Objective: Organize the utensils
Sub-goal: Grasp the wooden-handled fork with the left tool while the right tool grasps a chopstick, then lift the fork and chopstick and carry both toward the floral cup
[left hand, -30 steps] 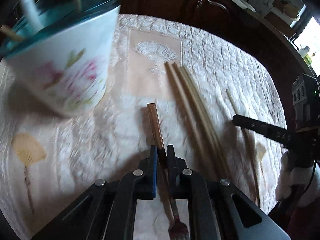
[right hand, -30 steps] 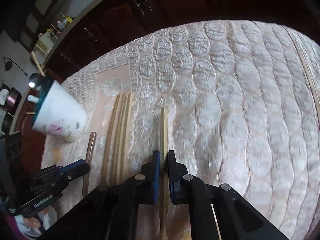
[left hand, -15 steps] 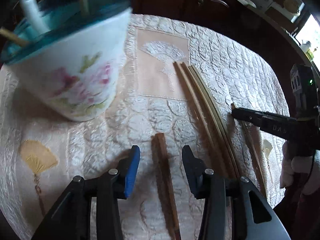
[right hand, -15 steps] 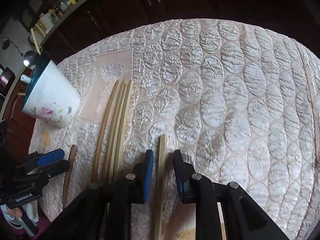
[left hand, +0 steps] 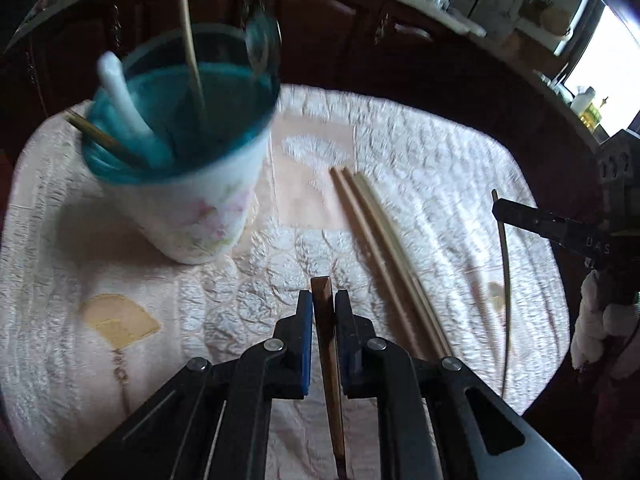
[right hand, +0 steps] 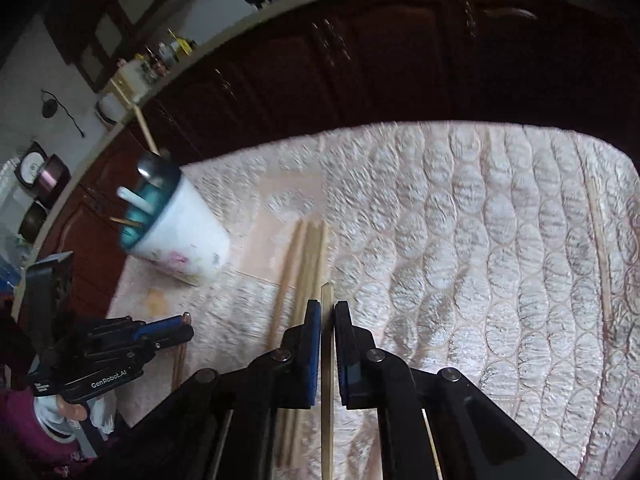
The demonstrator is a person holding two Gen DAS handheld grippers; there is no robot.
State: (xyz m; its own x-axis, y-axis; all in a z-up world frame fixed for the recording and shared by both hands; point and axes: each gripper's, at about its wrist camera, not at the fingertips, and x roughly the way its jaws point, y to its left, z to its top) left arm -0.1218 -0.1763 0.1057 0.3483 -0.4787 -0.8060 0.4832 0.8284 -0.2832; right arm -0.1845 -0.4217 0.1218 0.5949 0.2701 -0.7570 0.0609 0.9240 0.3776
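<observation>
Cup stands on tablecloth, left of chopsticks.

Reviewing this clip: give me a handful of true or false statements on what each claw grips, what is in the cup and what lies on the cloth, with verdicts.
1. The left claw is shut on a dark wooden handle. True.
2. The right claw is empty. False: it is shut on a pale chopstick.
3. The cup lies on its side. False: it stands upright on the quilted cloth.
4. The cup already holds utensils. True: a white handle and several sticks stand in it.
5. A bundle of chopsticks lies on the cloth between the two claws. True.
6. The cup's inside is red. False: it is teal.
</observation>
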